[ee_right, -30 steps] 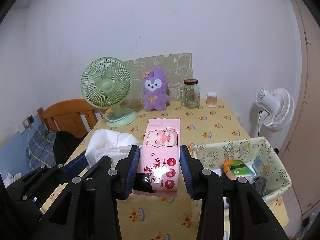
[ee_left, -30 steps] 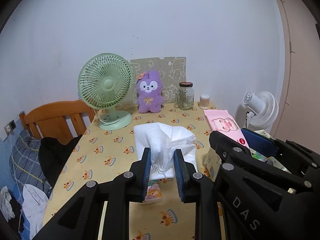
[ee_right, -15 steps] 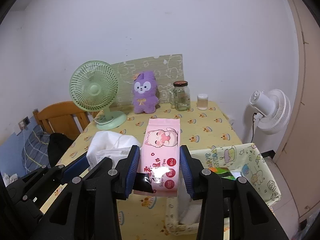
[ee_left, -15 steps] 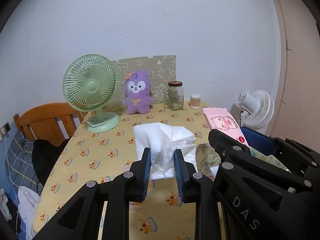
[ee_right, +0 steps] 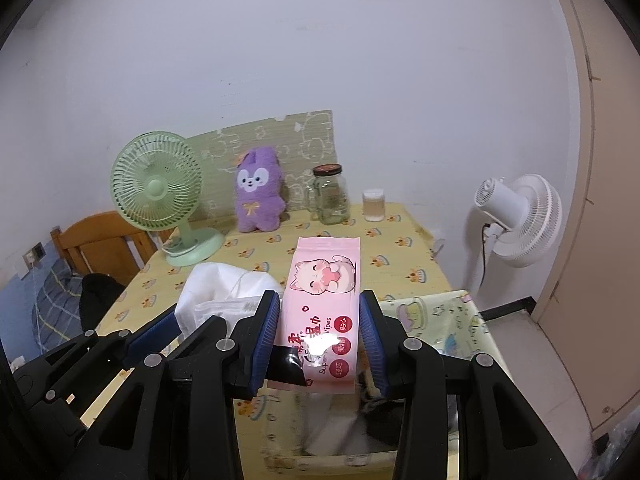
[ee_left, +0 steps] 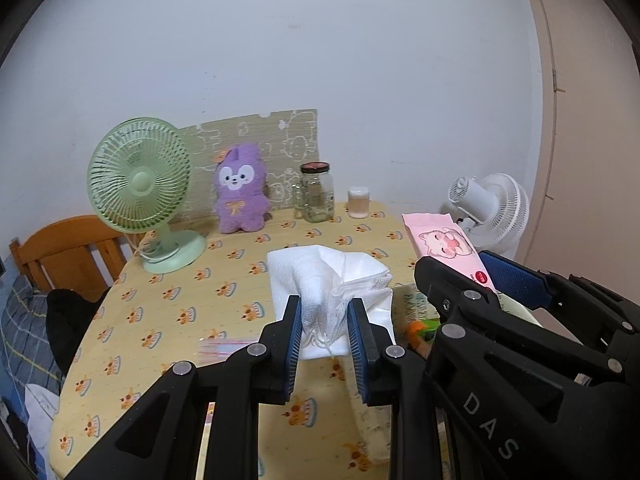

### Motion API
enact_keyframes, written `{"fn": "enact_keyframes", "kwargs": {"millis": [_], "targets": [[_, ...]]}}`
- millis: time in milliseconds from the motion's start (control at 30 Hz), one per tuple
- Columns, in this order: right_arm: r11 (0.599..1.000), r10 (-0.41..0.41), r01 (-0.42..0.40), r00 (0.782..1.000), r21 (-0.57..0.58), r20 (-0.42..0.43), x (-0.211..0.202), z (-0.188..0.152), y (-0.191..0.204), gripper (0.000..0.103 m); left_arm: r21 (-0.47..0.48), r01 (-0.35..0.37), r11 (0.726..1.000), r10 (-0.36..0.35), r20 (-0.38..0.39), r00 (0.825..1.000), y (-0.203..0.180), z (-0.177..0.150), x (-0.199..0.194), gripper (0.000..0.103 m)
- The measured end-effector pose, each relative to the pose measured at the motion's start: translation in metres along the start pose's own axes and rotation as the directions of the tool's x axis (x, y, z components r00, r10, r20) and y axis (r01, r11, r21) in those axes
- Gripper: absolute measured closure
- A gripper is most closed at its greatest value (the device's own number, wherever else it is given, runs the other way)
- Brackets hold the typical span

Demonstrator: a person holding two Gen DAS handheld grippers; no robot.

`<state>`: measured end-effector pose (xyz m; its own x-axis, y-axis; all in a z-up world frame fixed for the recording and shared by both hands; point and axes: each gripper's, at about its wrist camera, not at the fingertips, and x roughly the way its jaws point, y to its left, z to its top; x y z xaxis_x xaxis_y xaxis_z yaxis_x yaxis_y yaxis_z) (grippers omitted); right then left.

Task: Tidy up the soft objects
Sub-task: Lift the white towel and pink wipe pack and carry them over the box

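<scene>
My left gripper (ee_left: pixel 323 320) is shut on a white stack of face masks (ee_left: pixel 332 280) and holds it above the table. My right gripper (ee_right: pixel 320 320) is shut on a pink pack of wet wipes (ee_right: pixel 326 292), held over the patterned fabric bin (ee_right: pixel 440 308) at the table's near right. The bin holds a white cloth and dark items, blurred. The wipes pack (ee_left: pixel 444 244) and right gripper also show at the right of the left wrist view. The masks (ee_right: pixel 224 288) show left of the wipes in the right wrist view. A purple plush bunny (ee_left: pixel 240 196) sits against the back wall.
The yellow tablecloth (ee_left: pixel 168 312) carries a green desk fan (ee_left: pixel 140 184) back left, a glass jar (ee_left: pixel 318 192) and a small cup (ee_left: pixel 358 202) at the back. A wooden chair (ee_left: pixel 68 248) stands left. A white floor fan (ee_right: pixel 516 216) stands right of the table. A clear packet (ee_left: pixel 224 348) lies near the masks.
Both grippers have shifted right and back with their loads. The bin now lies right under the right gripper, and the fans and plush have slid left in view.
</scene>
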<state>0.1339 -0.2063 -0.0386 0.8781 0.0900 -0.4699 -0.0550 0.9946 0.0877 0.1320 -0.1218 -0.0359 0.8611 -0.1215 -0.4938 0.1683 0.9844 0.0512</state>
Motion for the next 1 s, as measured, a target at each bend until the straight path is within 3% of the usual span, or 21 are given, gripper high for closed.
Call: {"fn": "enact_keyframes", "kwargs": {"millis": [567, 1000], "targets": [[0.996, -0.086, 0.086, 0.996, 0.029, 0.008, -0.003, 0.002, -0.046, 0.059, 0.048, 0.085, 0.995, -0.086, 0.006, 0.996, -0.043, 0.01, 0.016, 0.081], [0.986, -0.151, 0.152, 0.988, 0.062, -0.019, 0.003, -0.005, -0.077, 0.059, 0.084, 0.168, 0.982, -0.165, -0.036, 0.986, -0.074, 0.007, 0.035, 0.081]]}}
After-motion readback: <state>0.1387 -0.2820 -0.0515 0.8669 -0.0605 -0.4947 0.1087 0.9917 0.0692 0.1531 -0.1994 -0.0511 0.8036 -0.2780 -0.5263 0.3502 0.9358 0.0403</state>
